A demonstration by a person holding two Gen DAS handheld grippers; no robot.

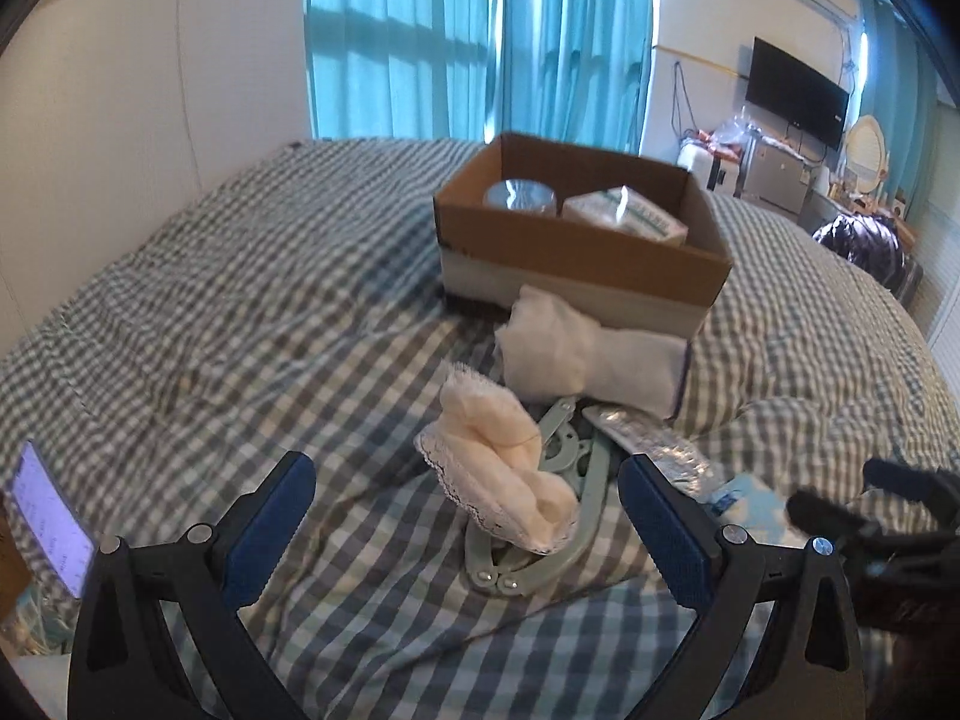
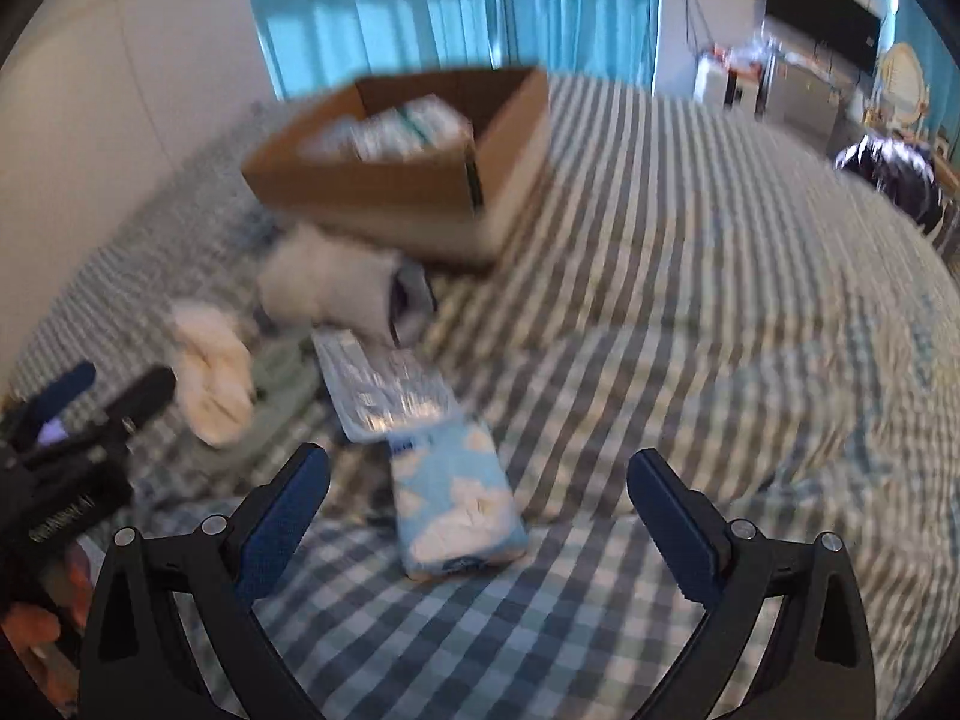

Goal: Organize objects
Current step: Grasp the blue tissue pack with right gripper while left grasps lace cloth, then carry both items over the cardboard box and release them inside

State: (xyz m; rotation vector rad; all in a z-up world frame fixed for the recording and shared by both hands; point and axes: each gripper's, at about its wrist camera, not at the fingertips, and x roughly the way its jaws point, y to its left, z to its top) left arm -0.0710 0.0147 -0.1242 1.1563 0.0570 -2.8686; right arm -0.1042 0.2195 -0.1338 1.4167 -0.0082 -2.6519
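An open cardboard box sits on the checked bed; it holds a round tin and a green-white packet. In front of it lie a white folded cloth, a cream lace-edged sock on a pale green folding hanger, a foil blister pack and a blue cloud-print tissue pack. My left gripper is open, just short of the sock. My right gripper is open, with the tissue pack between its fingers. The right wrist view is blurred.
The checked bedspread covers the whole bed. A lit phone lies at the far left edge. Teal curtains, a wall TV and cluttered furniture stand beyond the bed. The other gripper shows at each view's edge.
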